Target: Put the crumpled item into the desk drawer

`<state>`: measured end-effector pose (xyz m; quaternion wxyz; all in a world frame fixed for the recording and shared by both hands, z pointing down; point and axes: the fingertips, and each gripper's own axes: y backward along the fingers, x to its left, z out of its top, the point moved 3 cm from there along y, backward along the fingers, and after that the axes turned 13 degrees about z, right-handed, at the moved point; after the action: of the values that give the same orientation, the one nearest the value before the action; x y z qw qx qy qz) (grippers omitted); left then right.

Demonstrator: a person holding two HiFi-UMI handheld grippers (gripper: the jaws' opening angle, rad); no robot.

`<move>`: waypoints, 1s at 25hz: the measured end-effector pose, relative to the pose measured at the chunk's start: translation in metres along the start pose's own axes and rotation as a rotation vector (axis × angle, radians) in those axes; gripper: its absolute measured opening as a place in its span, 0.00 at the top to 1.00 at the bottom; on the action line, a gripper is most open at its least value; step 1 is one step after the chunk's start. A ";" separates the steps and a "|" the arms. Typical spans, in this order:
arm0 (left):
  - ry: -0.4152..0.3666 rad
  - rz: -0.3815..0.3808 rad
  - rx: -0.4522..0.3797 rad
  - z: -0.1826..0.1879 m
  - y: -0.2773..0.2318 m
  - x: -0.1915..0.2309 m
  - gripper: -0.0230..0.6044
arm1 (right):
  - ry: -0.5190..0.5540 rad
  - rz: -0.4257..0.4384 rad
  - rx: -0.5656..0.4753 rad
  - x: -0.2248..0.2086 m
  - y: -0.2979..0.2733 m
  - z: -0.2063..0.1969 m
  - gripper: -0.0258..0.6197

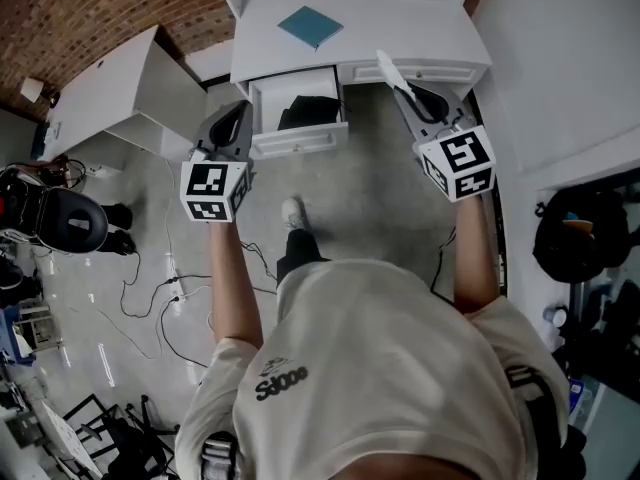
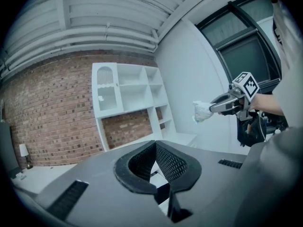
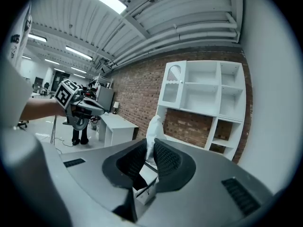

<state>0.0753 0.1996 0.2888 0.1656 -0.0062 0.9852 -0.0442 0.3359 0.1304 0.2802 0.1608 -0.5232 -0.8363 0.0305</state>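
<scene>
Crumpled item [image 3: 154, 126], a white wad, stands up between the pads of my right gripper [image 1: 403, 90], which are pressed onto its lower part, so it is clamped there and not in any drawer. From above it shows as a pale strip that lies over the front edge of the white desk [image 1: 400, 28], to the right of the open drawer [image 1: 300, 143]. That drawer is pulled out toward me and holds a dark thing [image 1: 308, 112]; I cannot tell what it is, and the back of the drawer is hidden under the desk top. A flat blue square [image 1: 310, 26] lies on the desk top, above the drawer. My left gripper [image 1: 240, 116] hangs just left of the drawer's front corner; its jaws meet at the tips with nothing between them. From the left gripper view I see the wad poking out of the right gripper's tips, against a pale wall. A white shelf unit [image 3: 203, 103] with several compartments stands against the brick wall; what its compartments hold is too small to make out. Below the right pads a white boxy shape [image 3: 142, 176] shows through the gap, and I cannot say what it is. My own shoulders cut off the near floor in the head view.
</scene>
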 end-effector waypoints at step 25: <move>0.062 -0.213 0.029 -0.067 -0.261 0.186 0.93 | -0.046 -0.141 0.148 -0.103 -0.267 0.040 0.89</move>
<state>-0.1229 -0.0597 0.3149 0.1293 -0.1073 0.9829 -0.0759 0.1346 -0.0768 0.2768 0.1815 -0.4491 -0.8699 0.0931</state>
